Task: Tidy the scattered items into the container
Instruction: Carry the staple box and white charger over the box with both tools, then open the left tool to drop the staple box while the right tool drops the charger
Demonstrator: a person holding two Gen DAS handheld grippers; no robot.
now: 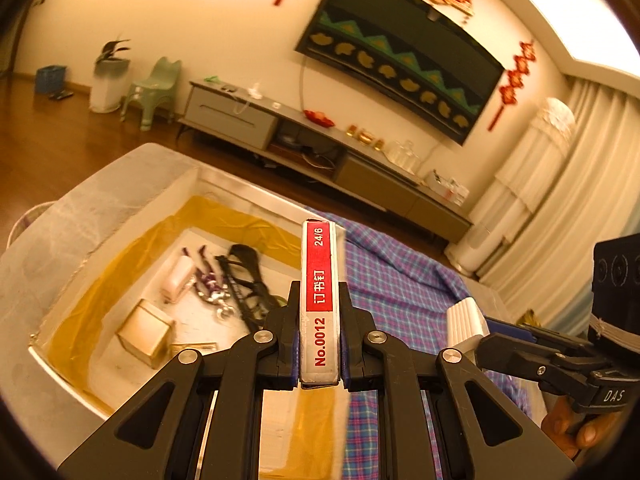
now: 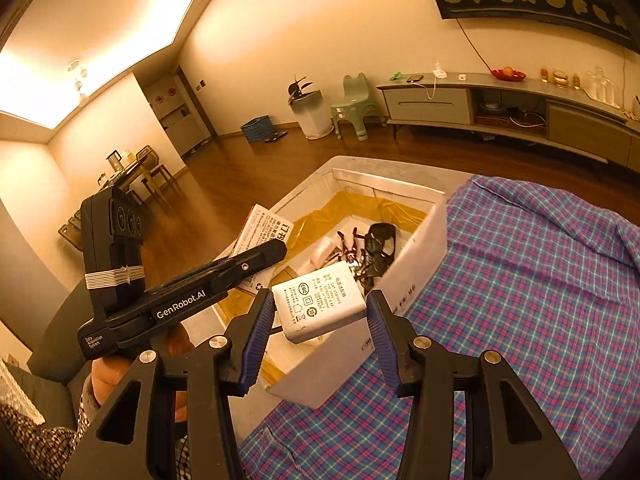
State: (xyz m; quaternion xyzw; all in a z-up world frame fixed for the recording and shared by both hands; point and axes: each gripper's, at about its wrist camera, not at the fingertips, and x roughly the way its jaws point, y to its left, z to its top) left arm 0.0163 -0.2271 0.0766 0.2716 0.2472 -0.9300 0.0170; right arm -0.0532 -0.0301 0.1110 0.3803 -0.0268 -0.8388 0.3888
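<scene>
My left gripper (image 1: 320,300) is shut on a red-and-white staple box (image 1: 320,280), held upright near the right edge of the white foam container (image 1: 120,184). The yellow-lined container holds black sunglasses (image 1: 244,276), a purple hair clip (image 1: 210,284), a white piece (image 1: 180,276) and a small cardboard box (image 1: 146,330). My right gripper (image 2: 320,300) is shut on a white power adapter (image 2: 316,308), held above the near corner of the container (image 2: 424,240). The left gripper (image 2: 276,246) holds the staple box (image 2: 264,224) over the container's left rim.
A blue and pink plaid cloth (image 2: 520,280) covers the surface to the right of the container. Beyond it are wooden floor, a long TV cabinet (image 2: 500,100), a green stool (image 2: 354,100) and a white bin (image 2: 312,116). A hand (image 2: 116,376) grips the left tool.
</scene>
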